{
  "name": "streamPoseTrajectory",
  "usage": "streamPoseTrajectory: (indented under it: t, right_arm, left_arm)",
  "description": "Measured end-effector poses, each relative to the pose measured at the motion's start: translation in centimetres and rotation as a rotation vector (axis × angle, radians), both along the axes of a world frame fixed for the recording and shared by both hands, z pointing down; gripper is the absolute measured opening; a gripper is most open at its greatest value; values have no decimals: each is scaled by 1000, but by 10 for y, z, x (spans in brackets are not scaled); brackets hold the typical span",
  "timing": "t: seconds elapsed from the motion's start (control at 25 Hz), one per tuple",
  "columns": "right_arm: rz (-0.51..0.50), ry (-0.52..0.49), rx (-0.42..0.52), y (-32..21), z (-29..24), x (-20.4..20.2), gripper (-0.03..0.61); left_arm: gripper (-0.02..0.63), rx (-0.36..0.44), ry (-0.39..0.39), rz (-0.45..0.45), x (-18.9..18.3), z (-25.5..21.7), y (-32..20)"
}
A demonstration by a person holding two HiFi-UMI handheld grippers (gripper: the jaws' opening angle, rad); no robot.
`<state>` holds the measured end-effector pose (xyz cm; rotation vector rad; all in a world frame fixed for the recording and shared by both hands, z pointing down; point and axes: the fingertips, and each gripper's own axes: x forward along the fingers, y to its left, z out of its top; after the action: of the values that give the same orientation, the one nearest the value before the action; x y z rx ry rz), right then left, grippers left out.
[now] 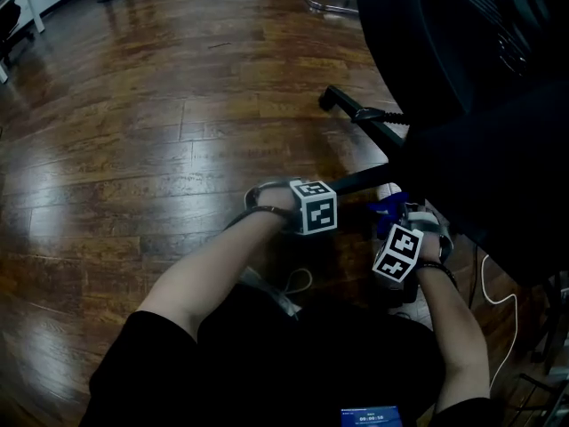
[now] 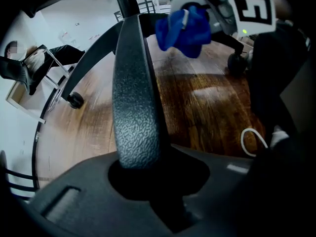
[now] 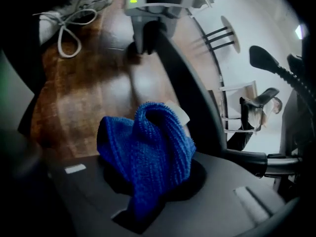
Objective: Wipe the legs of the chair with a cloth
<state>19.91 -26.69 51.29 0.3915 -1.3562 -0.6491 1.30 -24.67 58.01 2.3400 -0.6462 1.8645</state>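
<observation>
Chair leg (image 2: 136,83) clenched in left jaws, cloth (image 3: 148,152) in right jaws; head view apparently hides both grips.

No legible words, brands or numbers, left marker cube (image 1: 316,207) and right marker cube (image 1: 397,253) — black-and-white patterns only, small blue screen (image 1: 371,416) — print too tiny.

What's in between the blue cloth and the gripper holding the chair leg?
In the right gripper view, only the black chair leg and wood floor lie between the blue cloth and the left gripper.
</observation>
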Motion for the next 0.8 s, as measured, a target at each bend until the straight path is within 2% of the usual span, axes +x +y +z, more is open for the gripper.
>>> streamPoseTrajectory:
  t: [0.12,0.24,0.4,0.48,0.64,0.72,0.8]
  right_arm:
    - [-20,52,-118,64,19,19,84]
    - [-79,59,-88,95,25,38,84]
    - [-39,-59,-35,81,26,28,83]
    - [-58,-66,-3,72,24,37,83]
    - [-66,-91,24,51,23,77,83]
    - [-25,-139,36,37,21,98,80]
    - [58,-198,44,23,19,118,83]
  left_arm:
    - [63,-2,4,-11,-5,2,1]
    - [63,4,32,-11,1,-1,-2]
    - [61,-1,25,-22,-4,-1,-2]
    - [61,-33,48,-50,6,0,8]
    - [83,-84,61,-61,48,4,30]
    - [103,-94,60,-72,72,5,39]
    - [115,-104,83,-109,98,4,48]
